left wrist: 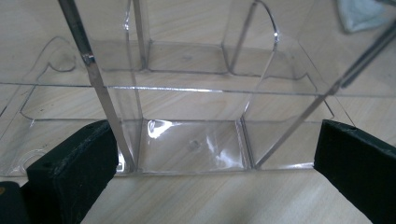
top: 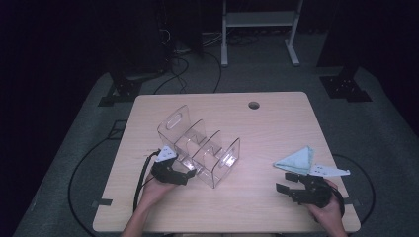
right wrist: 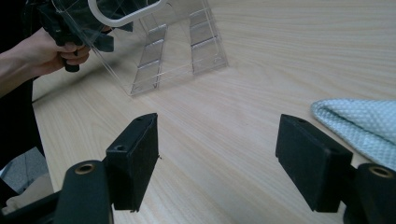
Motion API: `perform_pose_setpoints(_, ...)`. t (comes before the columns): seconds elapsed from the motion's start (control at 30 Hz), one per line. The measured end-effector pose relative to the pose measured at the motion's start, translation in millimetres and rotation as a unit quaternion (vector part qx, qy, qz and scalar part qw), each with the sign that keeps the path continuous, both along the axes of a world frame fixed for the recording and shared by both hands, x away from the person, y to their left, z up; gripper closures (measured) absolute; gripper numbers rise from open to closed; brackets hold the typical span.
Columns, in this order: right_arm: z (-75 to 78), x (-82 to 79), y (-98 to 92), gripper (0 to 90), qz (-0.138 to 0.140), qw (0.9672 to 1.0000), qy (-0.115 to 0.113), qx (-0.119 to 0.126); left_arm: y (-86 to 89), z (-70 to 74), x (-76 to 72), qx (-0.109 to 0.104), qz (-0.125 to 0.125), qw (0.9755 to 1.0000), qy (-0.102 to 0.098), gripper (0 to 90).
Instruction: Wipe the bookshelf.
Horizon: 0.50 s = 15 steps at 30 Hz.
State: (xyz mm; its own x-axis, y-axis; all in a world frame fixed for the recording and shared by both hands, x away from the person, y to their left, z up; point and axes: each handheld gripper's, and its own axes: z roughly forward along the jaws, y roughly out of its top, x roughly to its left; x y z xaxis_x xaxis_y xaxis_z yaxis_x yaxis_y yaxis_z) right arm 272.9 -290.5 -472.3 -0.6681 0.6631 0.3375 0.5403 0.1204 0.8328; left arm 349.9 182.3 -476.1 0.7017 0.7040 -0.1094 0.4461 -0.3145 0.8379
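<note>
Clear acrylic divided organizer with handle cutout [left wrist: 187,116] hard to read: walls traced by edges and glare alone; top cut off in left gripper view. Organizer seen just ahead of left gripper [top: 174,170], jaws spread wide, its lower wall between them, contact not discernible. Pale blue folded cloth [right wrist: 364,123] lies just beyond right-hand jaw of right gripper [top: 296,190]; jaws held apart over bare light wooden surface [top: 267,128]. Each gripper gripped from behind by hand, forearms entering from near edge.
</note>
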Motion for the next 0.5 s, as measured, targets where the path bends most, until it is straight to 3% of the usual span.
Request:
perform_pose_setpoints(0.07, 6.9, 6.2, -4.5, 29.4, -0.006, 0.9999, -0.007, -0.014, -1.3, -0.6, 2.4, 0.000, 0.005, 1.0000, -0.006, 0.0)
perform_pose_setpoints(0.27, 20.5, 26.3, -17.3, 31.7, -0.045, 0.9980, -0.016, -0.041, -4.6, -4.0, 5.7, -0.001, 0.006, 1.0000, 0.002, 0.0)
perform_pose_setpoints(0.3, 22.7, 39.2, -22.7, 34.0, -0.064, 0.9961, -0.010, -0.061, -6.2, -5.0, 6.3, 0.005, 0.006, 1.0000, 0.000, 0.0)
perform_pose_setpoints(0.37, 22.4, 52.2, -26.1, 36.6, -0.075, 0.9932, 0.003, -0.089, -5.8, -5.1, 7.0, 0.006, 0.006, 1.0000, 0.004, 0.0)
perform_pose_setpoints(0.4, 22.4, 52.2, -26.1, 36.6, -0.075, 0.9932, 0.003, -0.089, -5.8, -5.1, 7.0, 0.006, 0.006, 1.0000, 0.004, 0.2)
perform_pose_setpoints(0.43, 18.5, 63.8, -28.5, 38.6, -0.086, 0.9908, 0.020, -0.102, -5.0, -4.5, 6.3, 0.008, 0.005, 1.0000, 0.000, 2.1)
perform_pose_setpoints(0.5, 11.9, 72.8, -30.6, 39.2, -0.092, 0.9892, 0.031, -0.109, -3.3, -3.4, 5.9, 0.006, 0.005, 1.0000, -0.006, 4.7)
